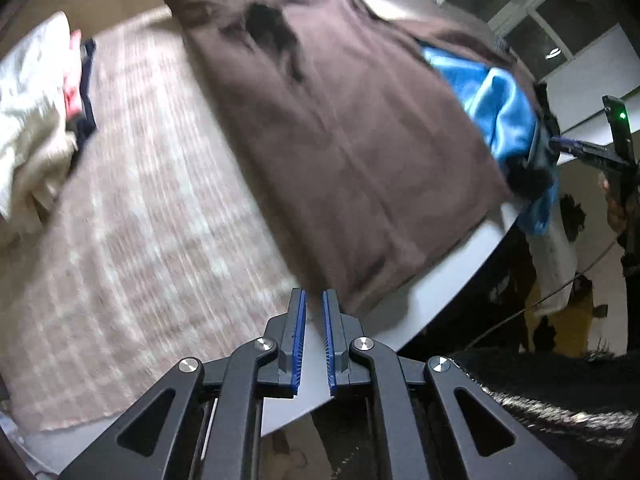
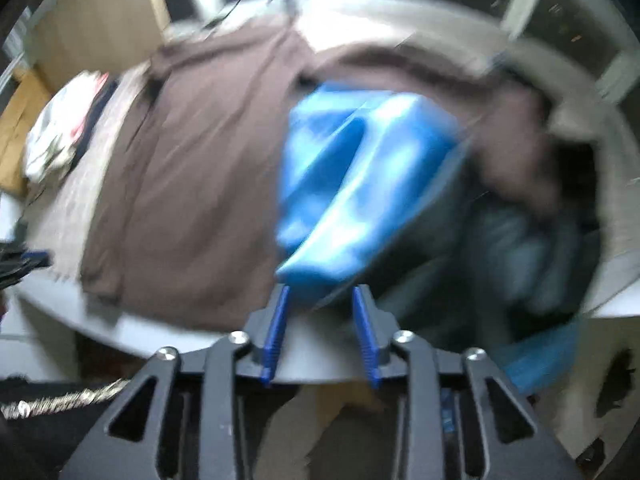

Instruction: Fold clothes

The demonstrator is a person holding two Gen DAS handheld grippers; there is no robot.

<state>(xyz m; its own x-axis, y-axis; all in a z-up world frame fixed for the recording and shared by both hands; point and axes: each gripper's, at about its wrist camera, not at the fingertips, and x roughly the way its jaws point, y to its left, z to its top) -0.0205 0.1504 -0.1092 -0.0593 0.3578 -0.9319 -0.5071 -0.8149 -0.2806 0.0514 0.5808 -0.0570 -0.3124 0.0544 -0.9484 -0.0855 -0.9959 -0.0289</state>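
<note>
A brown garment (image 1: 340, 128) lies spread flat on the grey table (image 1: 452, 272), partly over a plaid beige cloth (image 1: 152, 216). A shiny blue garment (image 1: 496, 100) is bunched at the brown one's right edge. My left gripper (image 1: 314, 298) hovers over the table's near edge, just short of the brown hem, slightly open with nothing between its fingers. In the blurred right wrist view my right gripper (image 2: 320, 292) stands open, and the blue garment (image 2: 352, 184) lies just beyond its fingertips beside the brown garment (image 2: 192, 184).
A pile of white, pink and navy clothes (image 1: 40, 112) sits at the table's far left. More grey-blue fabric (image 2: 520, 248) is heaped at the right. The table edge (image 2: 168, 340) curves close to both grippers. A dark sleeve (image 1: 560, 392) is at lower right.
</note>
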